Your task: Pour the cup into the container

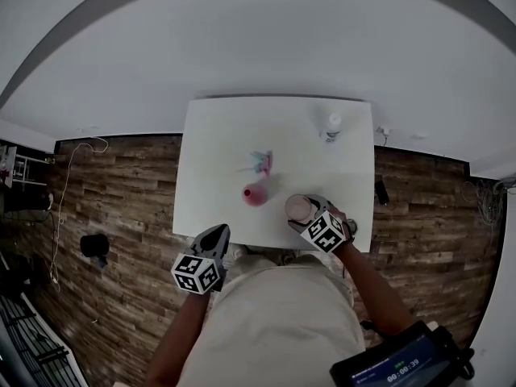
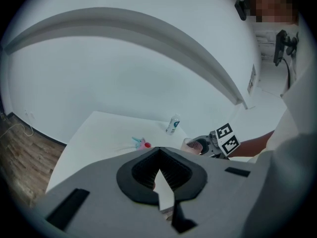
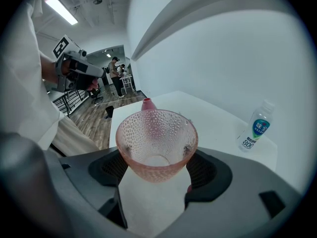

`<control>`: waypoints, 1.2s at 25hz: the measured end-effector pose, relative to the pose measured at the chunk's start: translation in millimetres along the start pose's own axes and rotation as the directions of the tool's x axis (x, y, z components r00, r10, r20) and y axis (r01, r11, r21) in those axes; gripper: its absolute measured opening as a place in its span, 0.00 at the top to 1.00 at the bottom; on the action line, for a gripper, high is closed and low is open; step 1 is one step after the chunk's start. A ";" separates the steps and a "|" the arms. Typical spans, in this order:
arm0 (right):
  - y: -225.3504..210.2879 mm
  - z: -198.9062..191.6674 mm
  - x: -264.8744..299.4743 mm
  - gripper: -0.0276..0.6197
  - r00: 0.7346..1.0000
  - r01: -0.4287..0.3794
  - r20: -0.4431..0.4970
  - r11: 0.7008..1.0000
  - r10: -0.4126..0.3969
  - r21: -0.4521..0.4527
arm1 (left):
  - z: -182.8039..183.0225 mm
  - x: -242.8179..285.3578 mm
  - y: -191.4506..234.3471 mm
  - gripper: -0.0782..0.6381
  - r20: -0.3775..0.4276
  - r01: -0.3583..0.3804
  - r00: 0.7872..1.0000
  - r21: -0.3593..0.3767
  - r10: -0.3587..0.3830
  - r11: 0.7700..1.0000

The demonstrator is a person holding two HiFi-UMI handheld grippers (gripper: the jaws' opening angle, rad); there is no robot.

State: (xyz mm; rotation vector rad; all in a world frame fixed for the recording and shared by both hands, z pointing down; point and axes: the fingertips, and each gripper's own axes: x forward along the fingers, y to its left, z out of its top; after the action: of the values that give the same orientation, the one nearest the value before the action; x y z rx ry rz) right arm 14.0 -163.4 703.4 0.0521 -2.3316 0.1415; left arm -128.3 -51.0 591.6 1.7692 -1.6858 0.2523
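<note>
Right gripper (image 3: pixel 157 165) clamps dimpled pink conical cup (image 3: pixel 156 135); left gripper (image 2: pixel 158 153) closed, empty; rounded pink container (image 1: pixel 255 193) nearby.

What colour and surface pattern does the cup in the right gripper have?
Translucent pink cup, dimpled all over; clearest in the right gripper view.

The table (image 1: pixel 214 160) is bare at left; pink container (image 1: pixel 255 193) and bottle (image 1: pixel 332 126) stand rightward.
</note>
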 end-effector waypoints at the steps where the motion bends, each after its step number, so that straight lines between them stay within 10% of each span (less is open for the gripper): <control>1: -0.2 -1.5 1.1 0.39 1.000 0.000 -0.004 1.000 0.000 -0.002 | -0.5 -0.3 -2.3 0.88 0.000 0.016 1.000 -0.009 -0.016 1.000; 30: -4.2 -50.7 42.0 0.39 0.996 0.006 -0.090 1.000 -0.008 -0.020 | -25.1 -2.9 -9.1 0.88 -0.115 0.068 0.990 -0.106 -0.080 0.992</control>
State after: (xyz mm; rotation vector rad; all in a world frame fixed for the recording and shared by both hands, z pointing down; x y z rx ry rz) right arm 21.6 -161.3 768.9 0.0434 -2.2421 0.1152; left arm -112.6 -34.5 605.9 1.7033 -1.5186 0.2302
